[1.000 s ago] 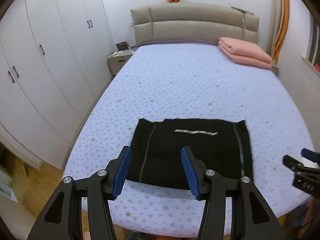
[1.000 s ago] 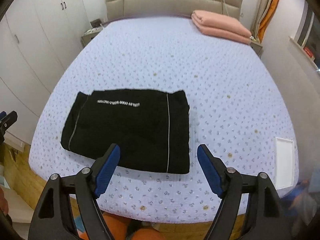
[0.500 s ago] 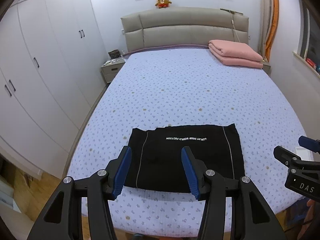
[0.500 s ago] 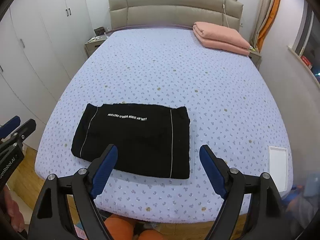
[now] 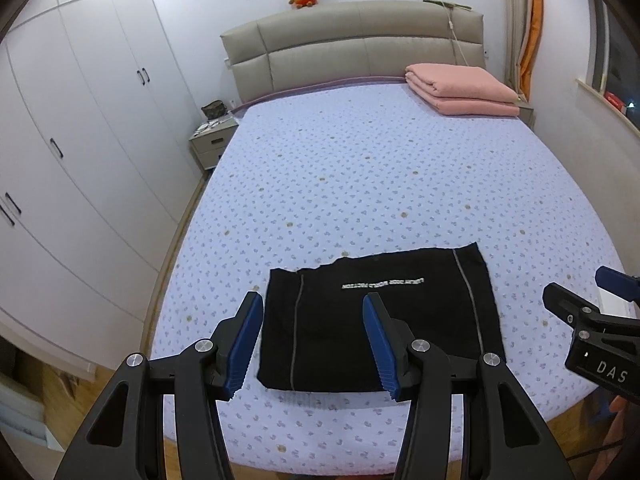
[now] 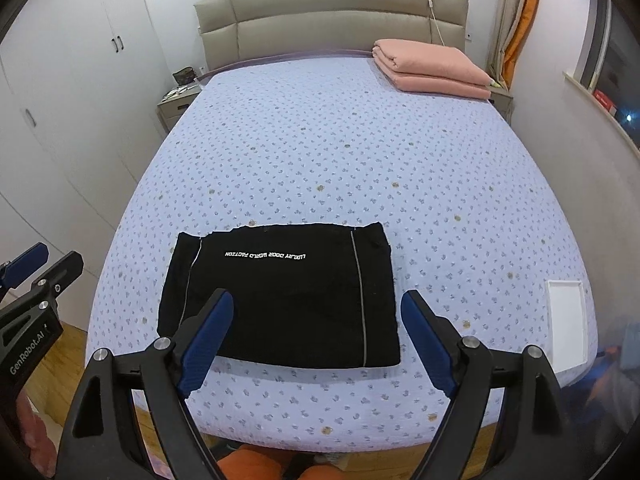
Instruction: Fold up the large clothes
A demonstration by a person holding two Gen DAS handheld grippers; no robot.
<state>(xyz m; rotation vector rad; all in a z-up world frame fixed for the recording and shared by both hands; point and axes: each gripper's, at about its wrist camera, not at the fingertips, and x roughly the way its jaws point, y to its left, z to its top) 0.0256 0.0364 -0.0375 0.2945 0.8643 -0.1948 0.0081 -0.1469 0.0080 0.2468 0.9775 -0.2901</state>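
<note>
occluded: black garment [image 5: 376, 320] near edge behind fingers [image 5: 244, 344] | text: small, mirrored

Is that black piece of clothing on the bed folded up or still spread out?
Folded. The black garment lies as a compact flat rectangle near the foot of the bed, with no sleeves or legs sticking out.

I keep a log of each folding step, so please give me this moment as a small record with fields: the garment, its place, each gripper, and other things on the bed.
garment: black garment, folded into a flat rectangle, white lettering on top
place: near the foot edge of the bed
left gripper: open, holds nothing, above the garment
right gripper: open, holds nothing, above the garment
other things on bed: folded pink blanket by the headboard; white tray at the right edge
</note>
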